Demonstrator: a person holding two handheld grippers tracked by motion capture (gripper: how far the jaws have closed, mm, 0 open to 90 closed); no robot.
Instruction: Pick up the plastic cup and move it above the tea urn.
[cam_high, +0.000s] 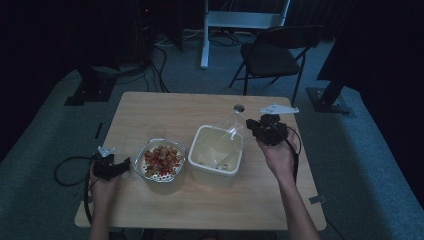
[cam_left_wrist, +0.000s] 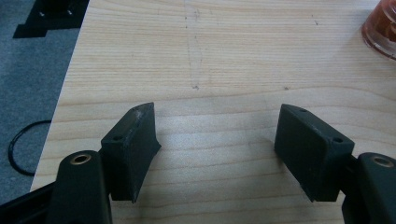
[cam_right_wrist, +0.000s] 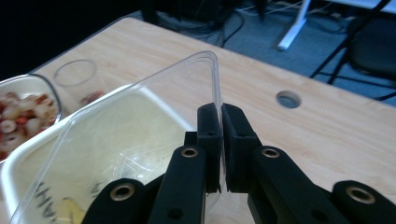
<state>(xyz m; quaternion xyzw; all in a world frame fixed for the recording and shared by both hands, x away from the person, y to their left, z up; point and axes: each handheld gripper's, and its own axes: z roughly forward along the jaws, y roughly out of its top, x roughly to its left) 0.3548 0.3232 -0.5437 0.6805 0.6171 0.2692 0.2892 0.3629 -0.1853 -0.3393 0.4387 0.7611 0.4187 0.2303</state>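
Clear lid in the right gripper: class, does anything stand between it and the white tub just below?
Nothing visible does. The right gripper is shut on the clear lid, which tilts over the open white tub. The bowl of cereal stands beside the tub, out of the way.

Table of pale matt wood with visible grain; lid of clear glossy plastic; tub of smooth white plastic; jaws of matt black plastic; floor of rough grey carpet.
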